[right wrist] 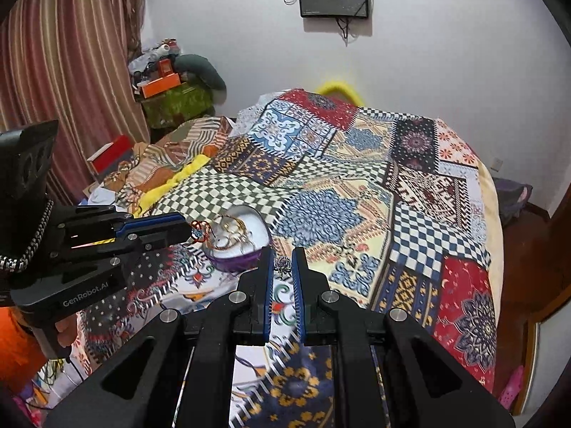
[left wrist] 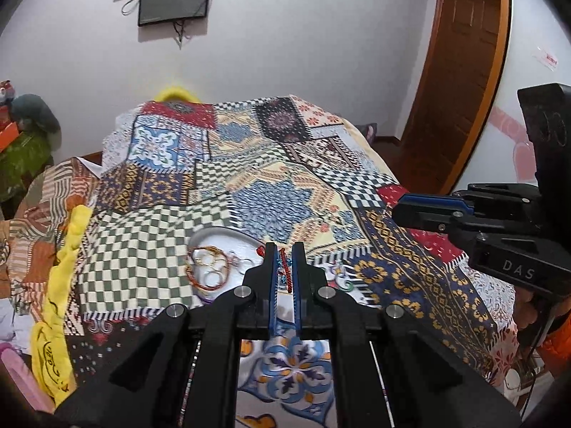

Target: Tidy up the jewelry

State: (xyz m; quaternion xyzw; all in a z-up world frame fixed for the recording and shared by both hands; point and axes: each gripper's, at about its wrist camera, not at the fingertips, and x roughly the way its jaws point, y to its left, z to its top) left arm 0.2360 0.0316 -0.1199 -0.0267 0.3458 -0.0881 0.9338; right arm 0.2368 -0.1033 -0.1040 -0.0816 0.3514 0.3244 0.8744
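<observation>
Pinching a red cord bracelet [left wrist: 285,271], the left hand-held gripper [left wrist: 284,249] hovers beside the bowl [left wrist: 221,237] just ahead-left, likely for dropping it in.

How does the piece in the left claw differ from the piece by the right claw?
The left claw pinches a long red braided cord bracelet beside the purple-rimmed white dish; the right claw frames a small dark metal ring lying on the patchwork bedspread. Both sit outside the dish.
</observation>
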